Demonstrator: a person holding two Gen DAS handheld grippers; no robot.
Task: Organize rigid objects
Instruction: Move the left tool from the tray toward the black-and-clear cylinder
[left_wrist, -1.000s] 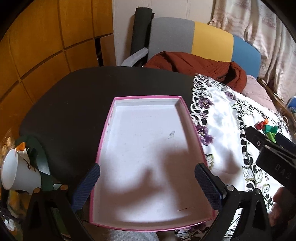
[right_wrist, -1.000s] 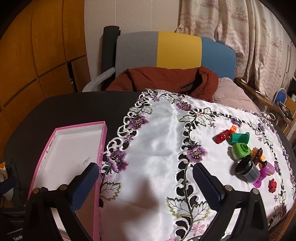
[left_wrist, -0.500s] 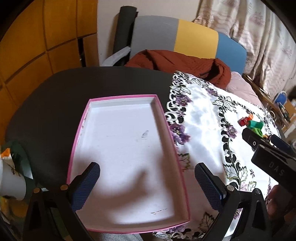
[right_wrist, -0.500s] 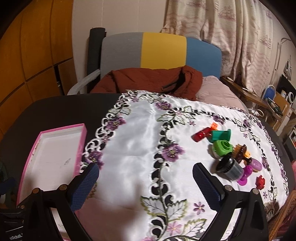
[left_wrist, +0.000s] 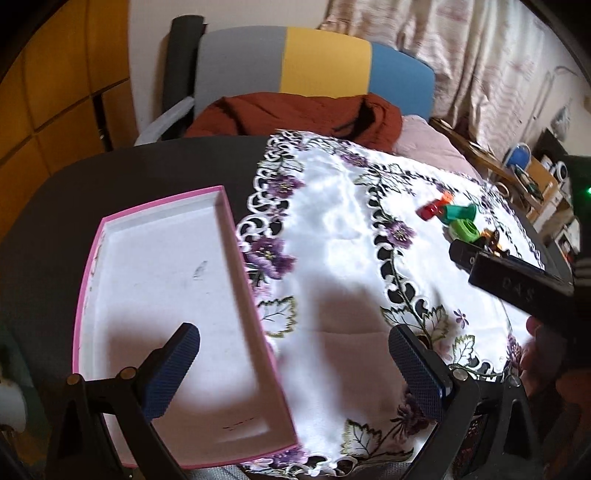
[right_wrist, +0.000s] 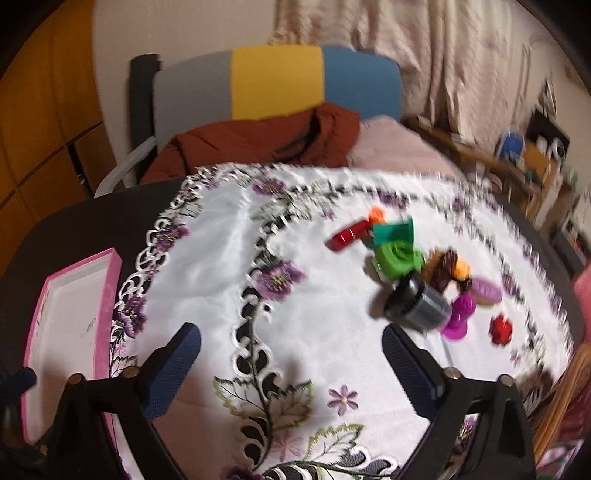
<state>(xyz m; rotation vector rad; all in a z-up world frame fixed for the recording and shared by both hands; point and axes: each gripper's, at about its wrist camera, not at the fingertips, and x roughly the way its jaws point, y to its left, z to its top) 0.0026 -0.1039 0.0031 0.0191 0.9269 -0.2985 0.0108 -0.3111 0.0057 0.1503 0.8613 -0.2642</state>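
Observation:
A pink-rimmed white tray (left_wrist: 85, 280) lies empty on the dark table, also at the left of the right wrist view (right_wrist: 107, 291). A cluster of small plastic pieces sits on the white embroidered cloth (right_wrist: 317, 306): a red piece (right_wrist: 345, 238), a teal piece (right_wrist: 393, 232), a green piece (right_wrist: 399, 258), a black-and-grey jar (right_wrist: 417, 304), a magenta piece (right_wrist: 458, 317) and a small red piece (right_wrist: 501, 328). My left gripper (left_wrist: 291, 369) is open and empty over the tray's right edge. My right gripper (right_wrist: 291, 369) is open and empty, near the jar.
A chair (right_wrist: 277, 85) with a rust-brown jacket (right_wrist: 258, 144) stands behind the table. A pink cushion (right_wrist: 399, 147) and cluttered shelves (right_wrist: 535, 162) are at the right. The right gripper's black body (left_wrist: 517, 288) shows at the right of the left wrist view.
Both grippers have swung to the right. The tray has slid left in both views and the cluster of pieces is now closer to the right gripper. Both stay open and empty.

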